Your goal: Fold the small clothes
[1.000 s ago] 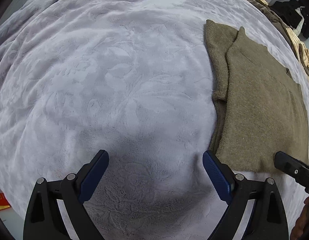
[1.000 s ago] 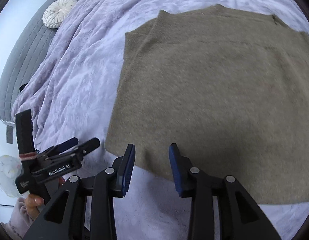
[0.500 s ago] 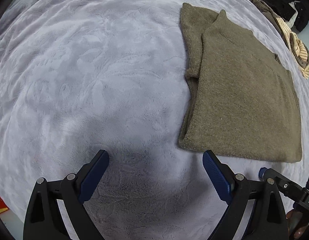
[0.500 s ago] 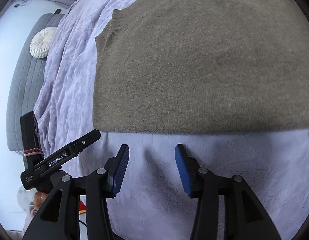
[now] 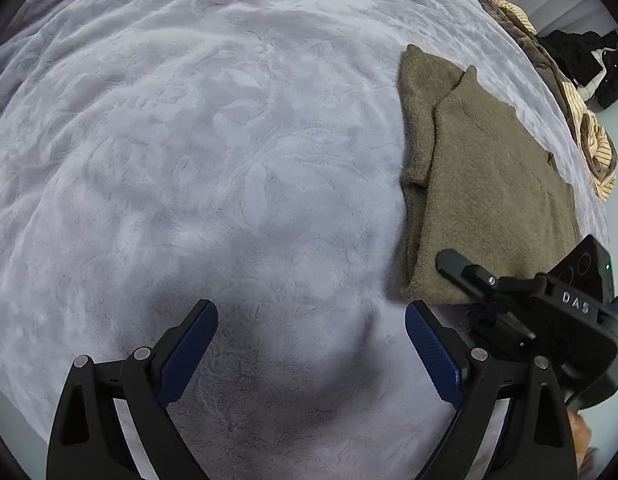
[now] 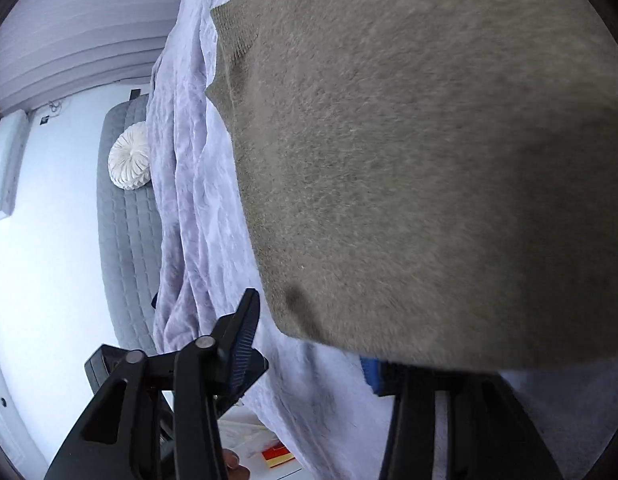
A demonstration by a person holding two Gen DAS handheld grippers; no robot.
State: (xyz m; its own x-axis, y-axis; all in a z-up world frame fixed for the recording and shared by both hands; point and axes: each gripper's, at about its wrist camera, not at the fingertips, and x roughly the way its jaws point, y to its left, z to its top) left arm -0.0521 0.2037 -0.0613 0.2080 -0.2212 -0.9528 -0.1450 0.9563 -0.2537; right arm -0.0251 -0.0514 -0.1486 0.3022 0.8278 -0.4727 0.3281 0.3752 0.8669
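Partly hidden right gripper (image 6: pixel 309 344) closing, sweater (image 6: pixel 429 160) hem covering one finger

left wrist: steep down on bedspread (image 5: pixel 237 152) | right wrist: low, close on sweater (image 6: pixel 429 160)

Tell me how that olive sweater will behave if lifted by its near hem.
The sweater will likely be floppy: it lies flat in soft folded layers, so a lifted hem should drape. Its fuzzy knit probably resists slipping. The folded-under layer along its side may fall open, since nothing seems to pin it.

Olive sweater (image 5: pixel 489 184) – lavender leaf-embossed blanket (image 5: pixel 209 160)
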